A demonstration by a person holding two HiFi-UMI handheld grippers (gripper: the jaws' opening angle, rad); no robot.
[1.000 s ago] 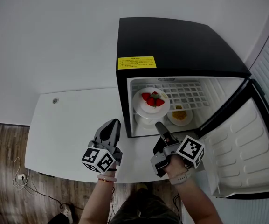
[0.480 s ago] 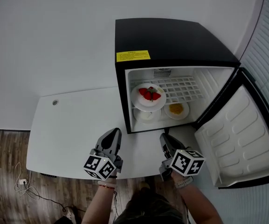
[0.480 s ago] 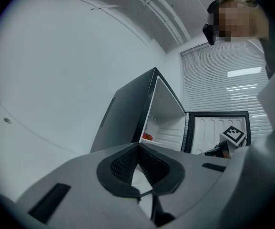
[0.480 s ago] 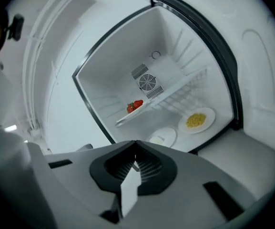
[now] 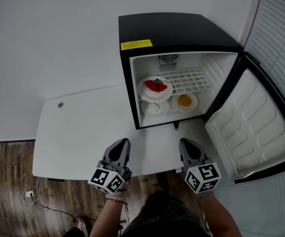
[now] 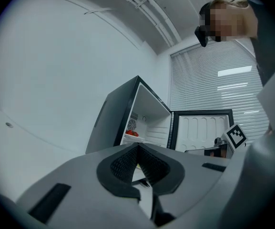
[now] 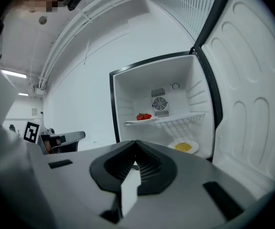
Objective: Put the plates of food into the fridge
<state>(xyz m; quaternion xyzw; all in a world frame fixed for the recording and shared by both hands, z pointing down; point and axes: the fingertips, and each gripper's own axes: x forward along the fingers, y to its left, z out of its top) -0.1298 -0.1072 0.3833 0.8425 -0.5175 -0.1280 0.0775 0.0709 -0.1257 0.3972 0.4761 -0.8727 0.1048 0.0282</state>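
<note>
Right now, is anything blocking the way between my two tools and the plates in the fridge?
Nothing visible. The fridge door stands wide open on the right, and only table top lies between the left tool, the right tool and the strawberry plate, yellow food plate and third plate inside.

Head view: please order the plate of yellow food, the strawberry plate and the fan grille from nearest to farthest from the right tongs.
Counting from the right tongs:
1. The plate of yellow food, on the floor of the fridge, right side.
2. The strawberry plate, on the wire shelf, left side.
3. The fan grille, high on the back wall.
</note>
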